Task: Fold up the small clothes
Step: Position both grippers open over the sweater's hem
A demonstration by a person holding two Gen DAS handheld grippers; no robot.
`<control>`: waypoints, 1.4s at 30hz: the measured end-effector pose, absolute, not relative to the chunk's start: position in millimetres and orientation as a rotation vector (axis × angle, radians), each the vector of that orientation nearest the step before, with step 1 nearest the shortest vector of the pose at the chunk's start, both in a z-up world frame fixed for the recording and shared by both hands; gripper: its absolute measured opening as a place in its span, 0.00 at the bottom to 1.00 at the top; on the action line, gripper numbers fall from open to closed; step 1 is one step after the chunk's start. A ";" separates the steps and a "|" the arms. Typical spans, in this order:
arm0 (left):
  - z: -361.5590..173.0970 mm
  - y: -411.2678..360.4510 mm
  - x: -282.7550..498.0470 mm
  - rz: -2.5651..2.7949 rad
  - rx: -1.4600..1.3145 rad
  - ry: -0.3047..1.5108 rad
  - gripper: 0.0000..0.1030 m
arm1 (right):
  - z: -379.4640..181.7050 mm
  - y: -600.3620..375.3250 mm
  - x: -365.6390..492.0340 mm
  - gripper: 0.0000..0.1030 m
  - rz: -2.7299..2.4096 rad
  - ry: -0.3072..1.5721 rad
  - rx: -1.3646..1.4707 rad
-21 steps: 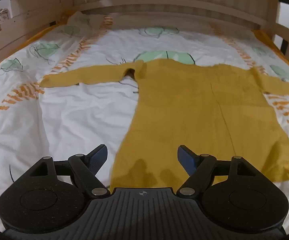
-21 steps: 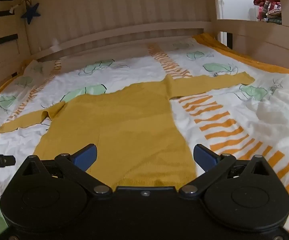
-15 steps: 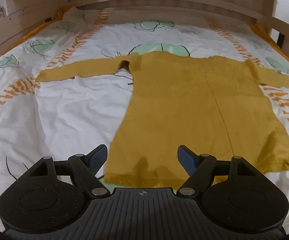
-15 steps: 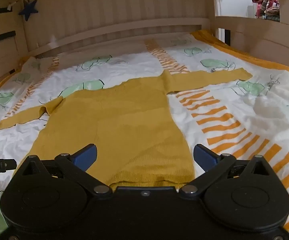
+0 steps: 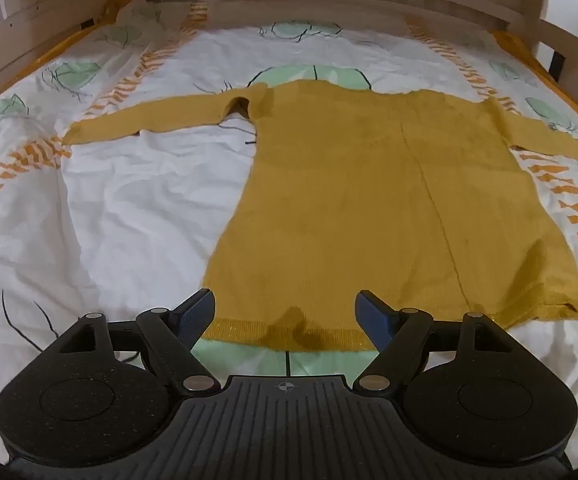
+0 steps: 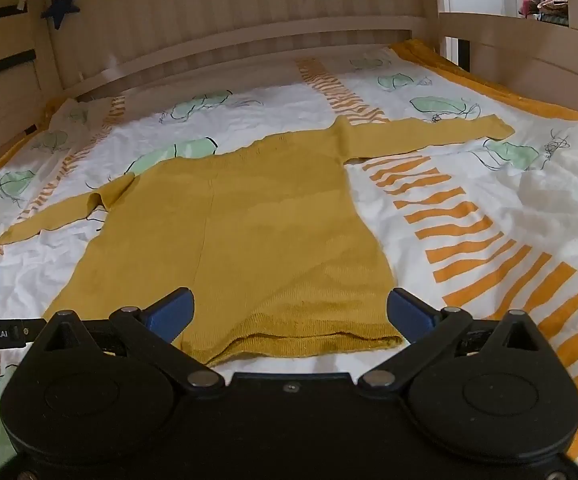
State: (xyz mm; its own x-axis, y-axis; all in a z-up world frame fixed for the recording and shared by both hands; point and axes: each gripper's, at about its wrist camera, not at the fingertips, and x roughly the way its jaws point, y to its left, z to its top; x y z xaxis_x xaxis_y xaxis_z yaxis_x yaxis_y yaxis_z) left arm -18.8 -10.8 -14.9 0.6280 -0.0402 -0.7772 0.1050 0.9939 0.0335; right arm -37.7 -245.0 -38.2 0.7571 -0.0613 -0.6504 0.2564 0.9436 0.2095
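Left gripper and right gripper, both spread wide, hover seemingly just above the mustard sweater's hem, spread flat mid-bedsheet.

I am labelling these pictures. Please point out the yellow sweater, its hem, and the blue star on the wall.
yellow sweater (image 5: 361,200): left wrist view, middle of the body.
hem (image 6: 309,340): right wrist view, ribbed bottom edge near the camera.
blue star (image 6: 62,7): right wrist view, centre of the star.

A mustard-yellow knitted sweater lies flat on the bed, both sleeves spread wide, hem at the near edge.
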 end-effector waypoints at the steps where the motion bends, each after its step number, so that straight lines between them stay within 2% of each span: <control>1: -15.7 -10.2 -18.8 -0.086 0.075 0.892 0.74 | -38.0 -244.3 -37.7 0.99 -0.176 0.694 0.295; 42: -13.9 -11.2 -21.1 -0.107 0.067 0.904 0.74 | -40.5 -240.3 -35.1 0.99 -0.152 0.720 0.296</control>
State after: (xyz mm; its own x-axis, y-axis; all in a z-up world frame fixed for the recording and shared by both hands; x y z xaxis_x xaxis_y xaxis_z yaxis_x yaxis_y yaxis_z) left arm -21.1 -11.2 -13.9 0.6138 -0.0646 -0.7868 0.1214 0.9925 0.0132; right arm -35.1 -240.3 -40.5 0.7434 -0.0357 -0.6679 0.2376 0.9475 0.2138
